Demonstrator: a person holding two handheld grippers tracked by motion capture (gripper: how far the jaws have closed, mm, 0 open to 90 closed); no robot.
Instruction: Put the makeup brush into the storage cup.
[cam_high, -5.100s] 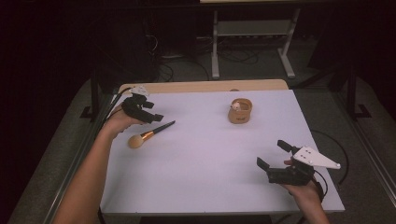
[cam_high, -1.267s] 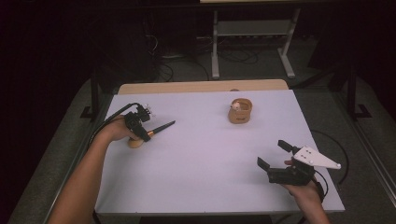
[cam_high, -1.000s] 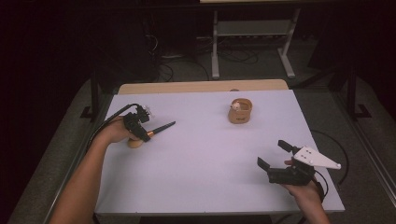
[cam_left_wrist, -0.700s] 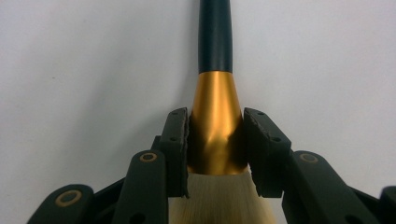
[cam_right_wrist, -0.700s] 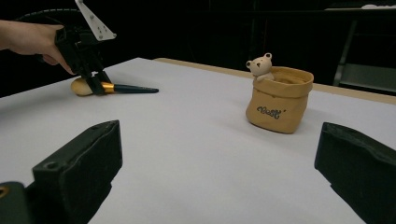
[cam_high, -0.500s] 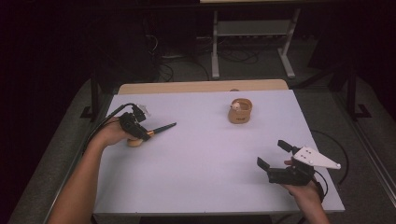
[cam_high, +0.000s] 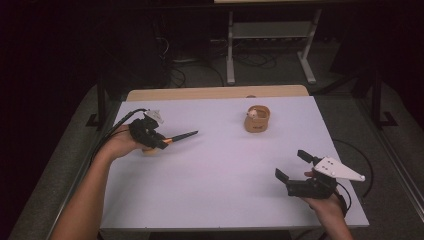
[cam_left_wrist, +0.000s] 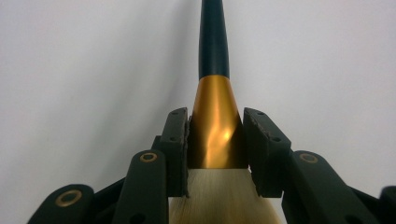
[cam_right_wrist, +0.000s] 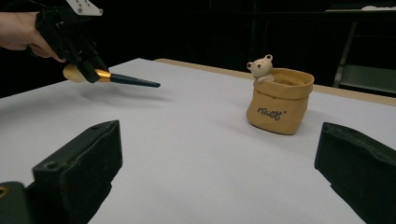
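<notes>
Left gripper (cam_left_wrist: 215, 140) clamped on the gold-ferruled, dark-handled makeup brush (cam_left_wrist: 214, 116) at the ferrule for control, handle pointing ahead; right gripper (cam_right_wrist: 219, 172) idle, jaws apart.

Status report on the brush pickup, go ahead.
Left claw shut on brush at its gold ferrule. Right claw open, idle near table edge. Bear pot far off, path clear.

- Your left gripper (cam_high: 159, 140) sits at the table's (cam_high: 220, 200) left edge; the brush (cam_left_wrist: 215, 116) lies between its fingers (cam_left_wrist: 175, 140), handle pointing past the fingertips.
- The pouch (cam_high: 257, 119) stands well ahead of your right gripper's (cam_high: 293, 165) fingers, toward the far edge.
</notes>
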